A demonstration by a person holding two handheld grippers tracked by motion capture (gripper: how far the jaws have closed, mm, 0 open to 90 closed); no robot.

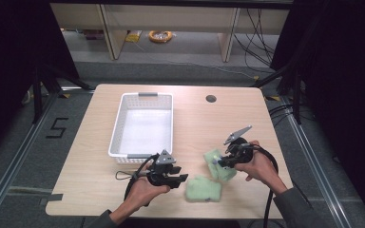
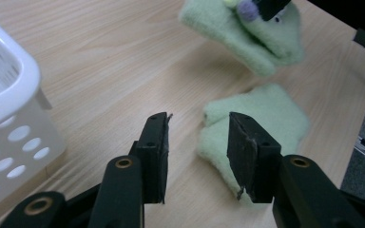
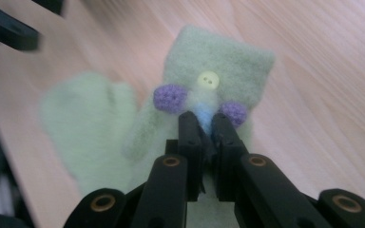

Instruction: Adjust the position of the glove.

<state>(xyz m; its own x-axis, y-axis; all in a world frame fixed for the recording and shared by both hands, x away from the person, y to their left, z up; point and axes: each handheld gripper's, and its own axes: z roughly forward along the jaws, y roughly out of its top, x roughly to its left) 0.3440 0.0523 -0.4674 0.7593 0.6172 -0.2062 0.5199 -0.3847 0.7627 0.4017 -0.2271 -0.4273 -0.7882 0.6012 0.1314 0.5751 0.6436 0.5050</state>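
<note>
Two pale green felt mittens are near the table's front right. One mitten lies flat on the wood. The other mitten has purple pom-poms and a yellow button. My right gripper is shut on its decorated middle, and it looks raised slightly off the table. My left gripper stands open just left of the flat mitten; one jaw is over its edge and nothing is between the jaws.
A white perforated basket stands empty at the table's centre-left, just behind my left hand. A round cable hole sits at the back of the table. The table's front edge is close below both hands.
</note>
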